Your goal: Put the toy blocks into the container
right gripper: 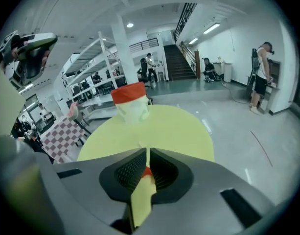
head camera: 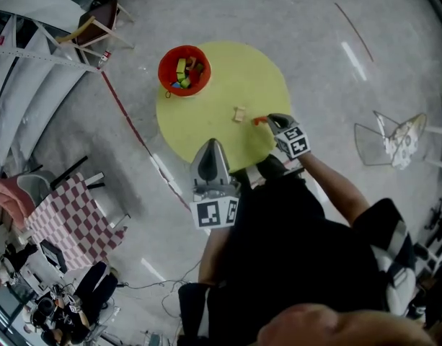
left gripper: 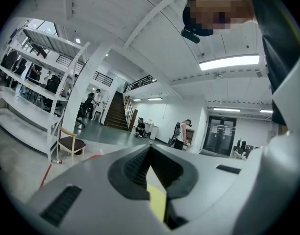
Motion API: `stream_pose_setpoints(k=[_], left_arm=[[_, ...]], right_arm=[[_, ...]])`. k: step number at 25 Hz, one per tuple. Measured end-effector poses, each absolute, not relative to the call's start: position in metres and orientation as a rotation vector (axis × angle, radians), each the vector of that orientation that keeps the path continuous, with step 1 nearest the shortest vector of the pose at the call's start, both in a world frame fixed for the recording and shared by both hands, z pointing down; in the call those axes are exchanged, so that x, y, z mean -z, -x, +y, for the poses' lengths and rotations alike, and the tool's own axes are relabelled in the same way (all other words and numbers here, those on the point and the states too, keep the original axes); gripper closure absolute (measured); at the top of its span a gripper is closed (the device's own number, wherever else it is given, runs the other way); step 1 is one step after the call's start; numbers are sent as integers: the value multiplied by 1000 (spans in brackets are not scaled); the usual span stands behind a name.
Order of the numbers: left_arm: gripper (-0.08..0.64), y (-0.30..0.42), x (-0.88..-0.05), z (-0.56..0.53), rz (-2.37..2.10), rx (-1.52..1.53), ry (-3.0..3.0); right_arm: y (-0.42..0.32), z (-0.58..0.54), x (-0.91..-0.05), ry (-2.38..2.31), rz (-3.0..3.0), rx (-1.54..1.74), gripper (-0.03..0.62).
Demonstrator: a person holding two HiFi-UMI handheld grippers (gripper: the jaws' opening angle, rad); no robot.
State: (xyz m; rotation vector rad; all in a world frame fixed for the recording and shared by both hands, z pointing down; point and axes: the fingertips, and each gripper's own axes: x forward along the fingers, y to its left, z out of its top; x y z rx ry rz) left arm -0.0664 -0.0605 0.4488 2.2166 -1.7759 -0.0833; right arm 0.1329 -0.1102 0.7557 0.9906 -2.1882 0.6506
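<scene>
Several blocks [head camera: 183, 75] already sit in the red container [head camera: 165, 61], while well apart from it a tan block [head camera: 239, 114] waits, the right gripper [right gripper: 146, 161] pinches an orange block [right gripper: 147, 171], and the left gripper [left gripper: 150, 152] is closed and empty.

My right gripper [right gripper: 146, 155] hides most of the orange block [right gripper: 147, 171] — only a sliver shows between the jaws closed on it. The blocks [head camera: 183, 74] in the red container [head camera: 165, 62] are too small to tell apart.

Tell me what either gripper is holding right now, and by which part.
The right gripper pinches a small orange block by one end, between its jaw tips. The left gripper is shut with nothing in it.
</scene>
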Motion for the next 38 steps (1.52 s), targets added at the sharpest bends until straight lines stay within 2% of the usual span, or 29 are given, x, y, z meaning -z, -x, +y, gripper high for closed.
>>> stream_pose_setpoints(k=[2, 7, 10, 19, 27, 30, 38], left_arm=[[575, 64, -450, -60, -1770, 77, -2229], [575, 60, -453, -58, -1760, 77, -2223], [575, 57, -454, -58, -1752, 71, -2232], [575, 54, -452, -56, -1754, 99, -2200], [575, 57, -453, -51, -1766, 95, -2180], [575, 57, -455, -49, -1764, 68, -2202], [575, 63, -453, -49, -1792, 110, -2156]], right_arm=[[-140, -105, -775, -962, -2132, -680, 585], [-137, -92, -796, -876, -2020, -758, 498], [-131, -86, -811, -827, -1973, -793, 481], [-132, -80, -847, -801, -1867, -925, 480], [-134, -77, -857, -804, -1810, -917, 480], [-134, -78, -856, -817, -1794, -923, 531], [-137, -91, -841, -822, -1830, -905, 536]])
